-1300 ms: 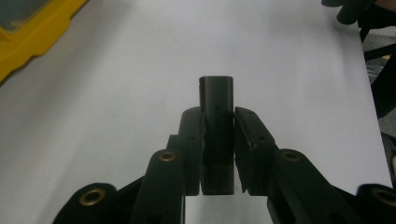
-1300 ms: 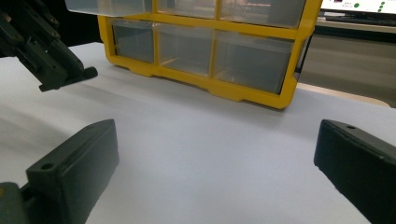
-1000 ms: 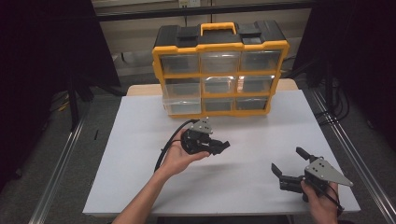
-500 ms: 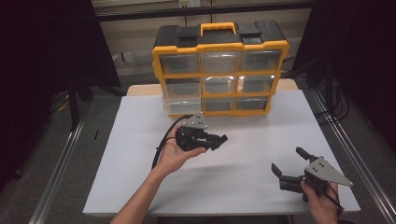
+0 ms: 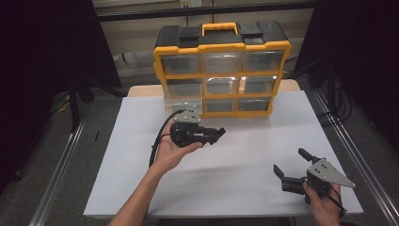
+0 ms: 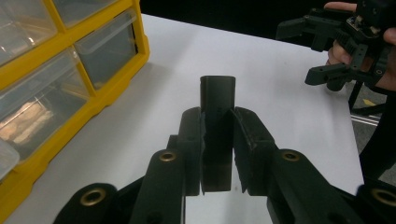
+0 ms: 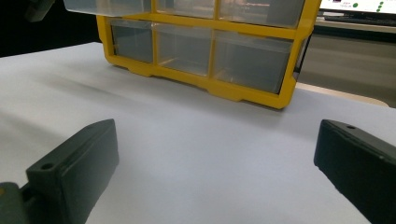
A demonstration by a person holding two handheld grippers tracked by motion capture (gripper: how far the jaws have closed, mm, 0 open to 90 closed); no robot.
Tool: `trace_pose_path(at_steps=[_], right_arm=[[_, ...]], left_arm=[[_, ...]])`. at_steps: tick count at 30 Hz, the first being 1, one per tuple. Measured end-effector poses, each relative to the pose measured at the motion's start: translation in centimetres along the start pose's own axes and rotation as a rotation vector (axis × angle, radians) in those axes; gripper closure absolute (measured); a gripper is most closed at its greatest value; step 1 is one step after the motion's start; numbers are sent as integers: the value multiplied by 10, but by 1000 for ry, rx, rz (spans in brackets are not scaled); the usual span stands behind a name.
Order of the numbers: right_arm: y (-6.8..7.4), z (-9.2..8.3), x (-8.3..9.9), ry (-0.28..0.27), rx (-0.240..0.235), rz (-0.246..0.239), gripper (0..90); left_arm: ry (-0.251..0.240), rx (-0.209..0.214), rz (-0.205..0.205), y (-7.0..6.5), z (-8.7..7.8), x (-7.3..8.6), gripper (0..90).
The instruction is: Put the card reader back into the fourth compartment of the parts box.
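1. The left black two-jaw gripper (image 5: 217, 135), held above the white table (image 5: 244, 155), has its jaws pressed together on nothing.
2. The yellow-and-black plastic drawer cabinet (image 5: 221, 70) stands at the table's far edge, its lower-left clear drawer (image 5: 181, 101) pulled out.
3. The right black gripper (image 5: 291, 162) hangs wide open, empty, near the front right corner.

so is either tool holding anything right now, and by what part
The left tool is shut on a small black block, clamped by its lower part, with the top sticking out. The right tool is open and holds nothing.
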State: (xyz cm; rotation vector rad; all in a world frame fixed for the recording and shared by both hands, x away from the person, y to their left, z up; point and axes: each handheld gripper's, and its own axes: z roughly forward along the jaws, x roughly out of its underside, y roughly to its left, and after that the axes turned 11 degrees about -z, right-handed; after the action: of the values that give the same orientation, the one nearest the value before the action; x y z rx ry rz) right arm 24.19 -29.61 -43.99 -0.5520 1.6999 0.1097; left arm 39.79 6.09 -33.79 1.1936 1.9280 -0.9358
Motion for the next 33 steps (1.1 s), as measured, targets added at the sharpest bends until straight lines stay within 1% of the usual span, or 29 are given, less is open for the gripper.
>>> trace_pose_path(at_steps=[2,5,8,11,15,19,20,23,27,33], right_arm=[[0,0,0,2,3,-1,0],[0,0,0,2,5,1,0],[0,0,0,1,5,0,0],[0,0,0,0,5,0,0],[0,0,0,-2,2,2,0],[0,0,0,-1,3,2,0],[0,0,0,-1,2,2,0],[0,0,0,-3,1,2,0],[0,0,0,-6,0,3,0],[0,0,0,-6,0,3,0]], left_arm=[[-19,0,-9,2,-2,-2,738],[-33,-6,-12,3,-6,-6,738],[-39,-22,-9,6,-11,-10,738],[-46,-31,-10,7,-15,-13,738],[-69,-48,-14,11,-24,-20,738],[-74,-56,-10,13,-30,-25,738],[-77,-61,-7,14,-34,-29,738],[-89,-73,-1,16,-40,-35,738],[-99,-96,-3,20,-47,-42,738],[-108,-117,-5,25,-57,-50,738]])
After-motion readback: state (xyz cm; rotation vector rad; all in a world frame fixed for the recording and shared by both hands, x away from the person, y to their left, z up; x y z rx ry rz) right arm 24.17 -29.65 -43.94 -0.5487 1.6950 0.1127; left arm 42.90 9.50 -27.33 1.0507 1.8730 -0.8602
